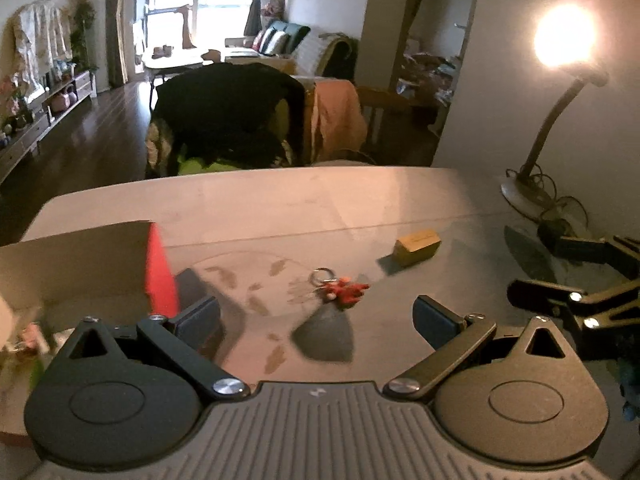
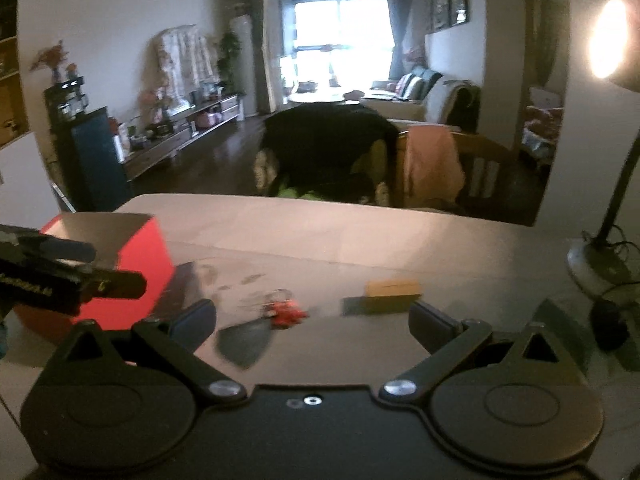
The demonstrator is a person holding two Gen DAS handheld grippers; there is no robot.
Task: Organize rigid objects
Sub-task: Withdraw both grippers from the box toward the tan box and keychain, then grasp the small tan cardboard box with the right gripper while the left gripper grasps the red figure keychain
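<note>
You have a red box (image 1: 160,276) standing open at the left of the table (image 1: 280,200), with some items already inside, though blur hides what they are. Right of the box, a red keychain (image 1: 340,286) and, further right, a small yellow block (image 1: 418,246) lie loose, not yet put away. Your left gripper (image 1: 316,316) and right gripper (image 2: 312,316) both gape wide, holding nothing. No writing is legible anywhere.
</note>
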